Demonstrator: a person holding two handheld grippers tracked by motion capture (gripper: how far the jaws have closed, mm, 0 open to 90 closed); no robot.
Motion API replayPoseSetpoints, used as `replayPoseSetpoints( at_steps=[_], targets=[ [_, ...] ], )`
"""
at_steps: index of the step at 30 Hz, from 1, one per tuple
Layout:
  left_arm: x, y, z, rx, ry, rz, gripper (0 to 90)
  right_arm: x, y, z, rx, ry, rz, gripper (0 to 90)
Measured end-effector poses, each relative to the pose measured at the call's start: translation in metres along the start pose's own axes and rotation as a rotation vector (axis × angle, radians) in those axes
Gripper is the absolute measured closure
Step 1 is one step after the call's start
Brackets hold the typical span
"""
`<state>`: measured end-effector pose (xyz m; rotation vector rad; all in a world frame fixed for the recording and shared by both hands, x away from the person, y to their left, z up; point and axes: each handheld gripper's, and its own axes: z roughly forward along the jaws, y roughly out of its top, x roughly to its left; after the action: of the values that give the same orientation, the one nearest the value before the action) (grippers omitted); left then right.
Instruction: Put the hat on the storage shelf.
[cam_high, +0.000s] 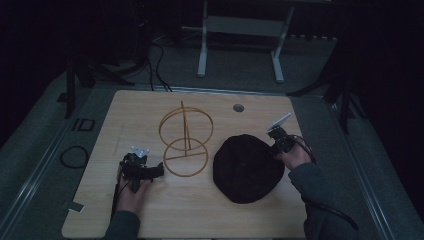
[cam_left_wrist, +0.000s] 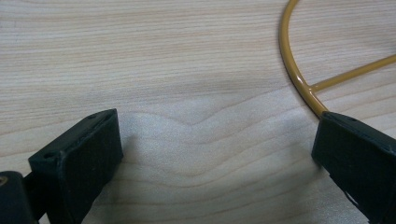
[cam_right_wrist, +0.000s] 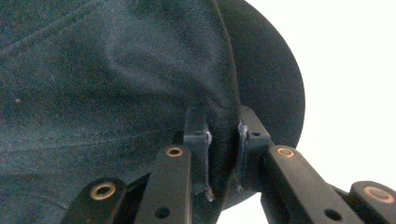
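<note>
Looking over my wooden table (cam_high: 125, 220), the biggest loose thing is the black cap (cam_high: 247, 169), lying flat toward four o'clock of the table's middle, and I judge it the likeliest to go wrong: my right gripper (cam_right_wrist: 223, 140) has its jaws pinched together on a fold of the fabric beside the brim, a thin bite, so if I lift, the cloth could slide out or the cap could hang lopsided and sag. Next in size, the yellow wire stand (cam_high: 186, 136) sits at about the middle, reaching toward twelve o'clock, one ring flat on the wood, one ring upright on its stem. It looks light, so a swinging cap or a nudge from my left gripper (cam_left_wrist: 215, 154) could tip or skate it. That gripper rests at eight o'clock with its jaws wide apart, holding nothing, the flat ring just beside one jaw. By my count: one table, one cap, one stand with two rings, two grippers.
</note>
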<state>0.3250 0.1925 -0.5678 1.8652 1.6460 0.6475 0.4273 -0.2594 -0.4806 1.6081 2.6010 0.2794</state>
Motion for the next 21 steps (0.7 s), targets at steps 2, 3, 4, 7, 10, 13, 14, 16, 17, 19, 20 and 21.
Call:
replayPoseSetpoints(
  at_steps=[2,3,4,7,10,13,14,16,17,19,20,21],
  targets=[
    [0.000,0.000,0.000,0.001,0.000,0.001,1.2,-0.002,-0.001,0.000,-0.001,0.016,0.009,78.5],
    [0.000,0.000,0.000,0.001,0.000,0.001,1.2,-0.003,-0.001,0.000,-0.002,0.024,0.012,78.5],
    [0.000,0.000,0.000,0.000,0.000,0.000,1.2,-0.005,-0.001,-0.001,-0.003,0.034,0.017,78.6],
    [0.000,0.000,0.000,0.000,0.000,0.000,1.3,-0.007,-0.002,-0.002,-0.003,0.058,0.022,78.5],
    [0.000,0.000,0.000,0.000,0.000,0.000,1.2,-0.007,-0.001,-0.006,-0.006,0.064,0.016,78.5],
    [0.000,0.000,0.000,0.000,0.000,0.000,1.2,-0.007,0.000,-0.011,-0.008,0.069,0.013,78.5],
    [0.000,0.000,0.000,0.001,0.000,0.001,1.3,-0.007,0.001,-0.012,-0.010,0.074,0.016,78.5],
    [0.000,0.000,0.000,0.000,0.000,0.000,1.2,-0.008,0.002,-0.014,-0.011,0.087,0.017,78.5],
    [0.000,0.000,0.000,0.000,0.000,0.000,1.2,-0.008,0.002,-0.014,-0.011,0.087,0.017,78.5],
    [0.000,0.000,0.000,0.000,0.000,0.000,1.2,-0.008,0.003,-0.019,-0.019,0.100,0.023,78.4],
    [0.000,0.000,0.000,0.000,0.000,0.000,1.2,-0.008,0.003,-0.019,-0.019,0.100,0.023,78.4],
    [0.000,0.000,0.000,0.000,0.000,0.000,1.2,-0.009,0.004,-0.021,-0.021,0.104,0.023,78.4]
  ],
)
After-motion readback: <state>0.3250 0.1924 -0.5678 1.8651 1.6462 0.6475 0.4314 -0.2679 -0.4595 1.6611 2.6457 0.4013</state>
